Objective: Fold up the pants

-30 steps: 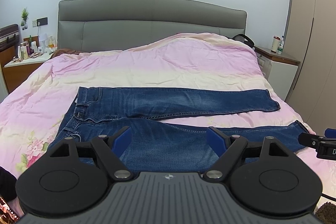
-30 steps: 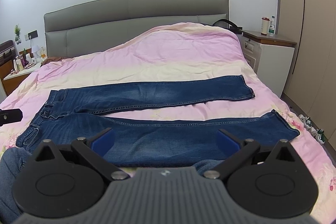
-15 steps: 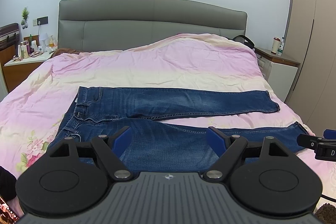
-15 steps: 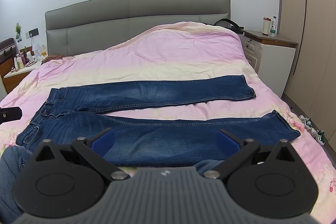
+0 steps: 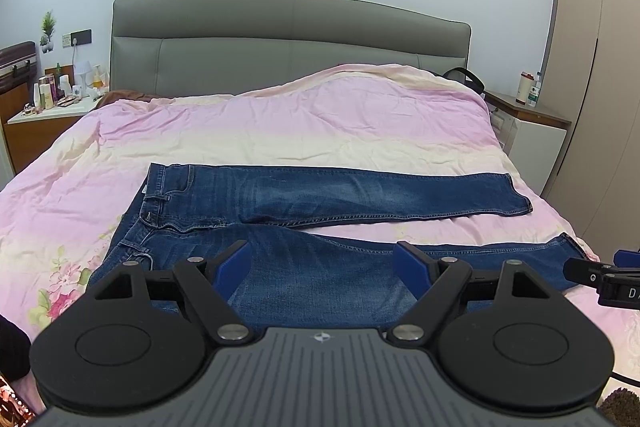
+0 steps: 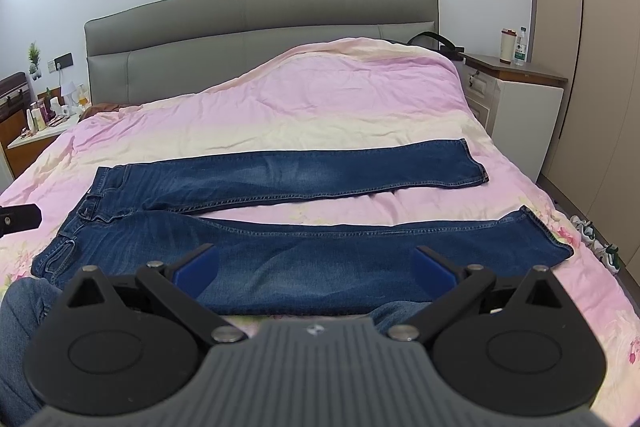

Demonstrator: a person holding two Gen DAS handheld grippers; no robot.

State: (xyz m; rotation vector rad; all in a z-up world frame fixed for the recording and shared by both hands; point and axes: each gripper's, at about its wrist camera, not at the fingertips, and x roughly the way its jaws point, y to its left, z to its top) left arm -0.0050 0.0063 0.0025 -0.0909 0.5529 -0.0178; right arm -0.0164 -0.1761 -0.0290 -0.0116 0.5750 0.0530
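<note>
We are holding both grippers above the near edge of the bed [image 5: 280, 131], and the jeans [image 5: 320, 263] are lying flat on its pink duvet [image 6: 320, 99], unfolded: waistband toward the bedside cabinet with the bottles [image 5: 48, 111], legs splayed apart and running toward the white nightstand [image 6: 516, 95]. The far leg [image 6: 300, 179] is sitting closer to the headboard [image 5: 288, 43]; the near leg [image 6: 320, 251] is lying just in front of us.

The left gripper [image 5: 322, 263] is hovering over the seat and upper thigh with its fingers [image 5: 232, 263] spread wide and nothing between them. The right gripper [image 6: 316, 267] is hanging over the near leg's middle, its fingers [image 6: 432, 267] likewise wide apart and empty — no fold is begun yet, as we judge it.

What we are worrying about:
- Pinching duvet along with denim. The cover is soft and rumpled, so a deep bite at the near leg's edge would likely drag bedding up with it.
- Catching one layer only — the leg would then open and twist instead of carrying over.
- Uneven lifting. If one of us is rising faster, the near leg is going to land skewed across the far leg, hems mismatched.
- The near hem [image 6: 548, 239] is lying close to the bed's side by the white nightstand, and heavy denim could slide off there.
</note>
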